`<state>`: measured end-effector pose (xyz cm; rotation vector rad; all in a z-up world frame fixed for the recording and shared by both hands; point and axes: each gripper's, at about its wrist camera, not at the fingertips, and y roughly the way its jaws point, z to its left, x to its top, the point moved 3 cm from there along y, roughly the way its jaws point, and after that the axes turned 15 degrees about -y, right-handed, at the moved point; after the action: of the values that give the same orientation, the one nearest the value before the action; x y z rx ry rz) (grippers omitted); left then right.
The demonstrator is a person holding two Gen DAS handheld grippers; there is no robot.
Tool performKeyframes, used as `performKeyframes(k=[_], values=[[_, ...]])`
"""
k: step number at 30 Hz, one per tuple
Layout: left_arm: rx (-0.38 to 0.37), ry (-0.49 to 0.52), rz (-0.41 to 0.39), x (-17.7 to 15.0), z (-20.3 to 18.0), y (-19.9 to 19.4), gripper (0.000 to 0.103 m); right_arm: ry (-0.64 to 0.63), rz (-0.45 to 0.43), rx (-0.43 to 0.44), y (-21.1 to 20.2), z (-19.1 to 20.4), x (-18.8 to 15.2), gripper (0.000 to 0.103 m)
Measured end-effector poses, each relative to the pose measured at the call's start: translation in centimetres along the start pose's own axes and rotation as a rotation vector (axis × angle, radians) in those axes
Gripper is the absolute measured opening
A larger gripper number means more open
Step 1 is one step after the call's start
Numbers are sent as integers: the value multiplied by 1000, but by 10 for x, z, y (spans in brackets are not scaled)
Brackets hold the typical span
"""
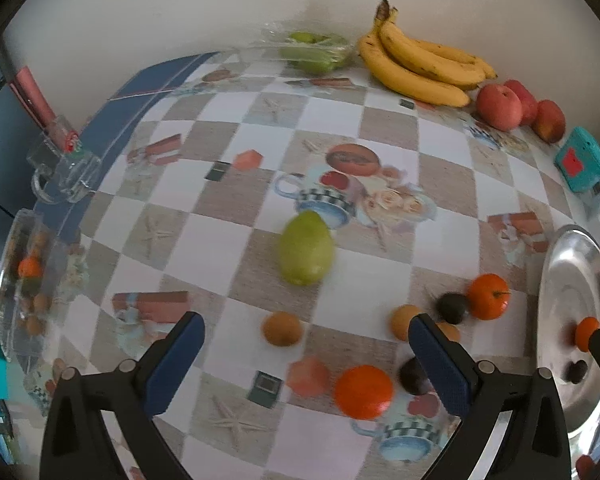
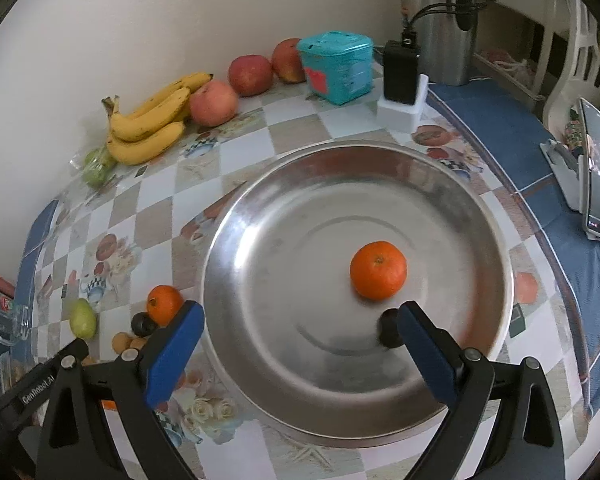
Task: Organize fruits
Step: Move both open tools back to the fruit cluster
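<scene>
Left wrist camera looks steeply down on the table's [image 1: 260, 128] left-centre; right wrist camera sits close over the steel plate [image 2: 260, 208]. Both views share the bananas [image 1: 416, 60] by the far wall and the plate.

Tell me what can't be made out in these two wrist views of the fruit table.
- Dark fruit on the metal plate, right wrist view: partly behind a gripper finger.
- Contents of the glass bowl, left wrist view: blurred and cut by the frame edge.
- Green fruit in the plastic bag, left wrist view: wrap and blur hide the count.
- Small brown fruit, left wrist view: mostly behind a finger.
</scene>
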<state>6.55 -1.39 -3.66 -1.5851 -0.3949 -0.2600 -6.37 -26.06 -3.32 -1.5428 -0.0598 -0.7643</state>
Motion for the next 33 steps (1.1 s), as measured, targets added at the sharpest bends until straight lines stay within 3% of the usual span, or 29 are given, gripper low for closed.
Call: performKeyframes(k=[9,20,27,31,33], values=[[2,-28,12,15,27,2,103,-55,9,88,2,29,-1,97],[-15,-118,32,26,55,5,103,-155,35,248,4,98,-2,97],[-26,-152,60,25,59,11,103,-164,89,259,20,118,-8,97],[-46,-153,98,22,57,17,103,-155,108,268,27,123,-10,86],[-54,-151,120,20,54,21,103,-155,130,270,32,126,-13,85]])
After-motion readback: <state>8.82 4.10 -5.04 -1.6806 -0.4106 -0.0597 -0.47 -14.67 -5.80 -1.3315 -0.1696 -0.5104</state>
